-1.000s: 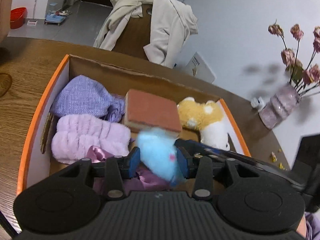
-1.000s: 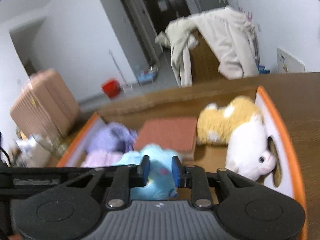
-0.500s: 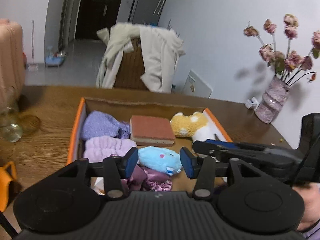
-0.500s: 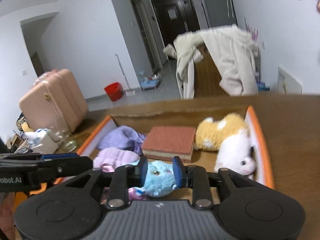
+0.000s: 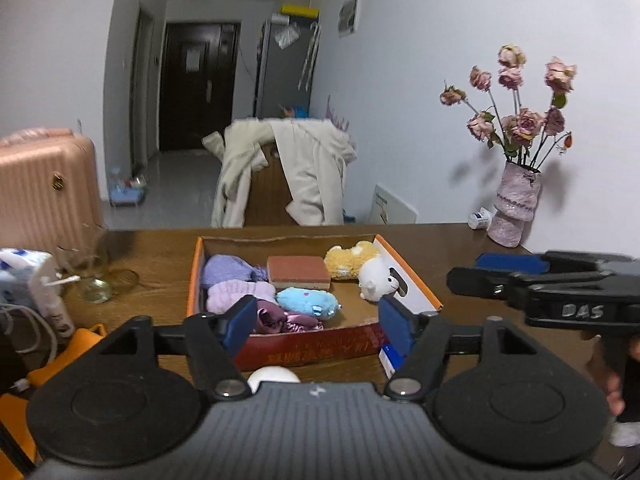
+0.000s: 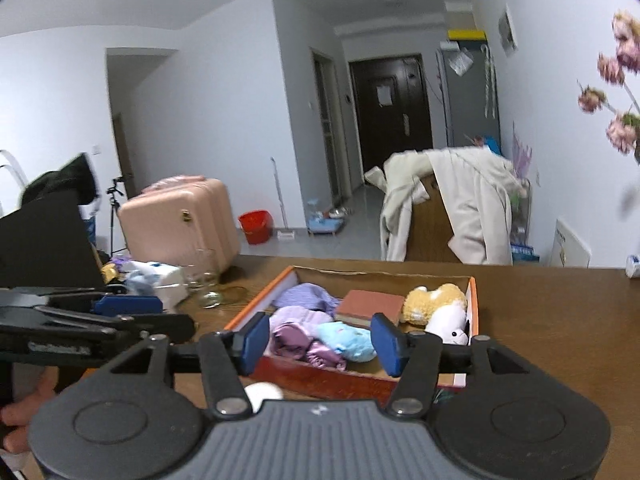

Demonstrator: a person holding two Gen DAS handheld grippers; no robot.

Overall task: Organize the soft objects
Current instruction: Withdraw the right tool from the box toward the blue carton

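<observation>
My left gripper (image 5: 316, 322) and right gripper (image 6: 318, 338), jaws opening and empty, face the box (image 5: 320, 350) at twelve o'clock; neither nearer.

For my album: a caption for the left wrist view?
Open left gripper before an orange-rimmed cardboard box of soft toys and cloths.

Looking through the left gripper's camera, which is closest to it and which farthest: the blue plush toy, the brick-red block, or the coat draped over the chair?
1. Blue plush toy, near the front of the box, closest to the left gripper, whose empty jaws are opening.
2. Brick-red block, at the back of the box.
3. Coat, beyond the table.
</observation>
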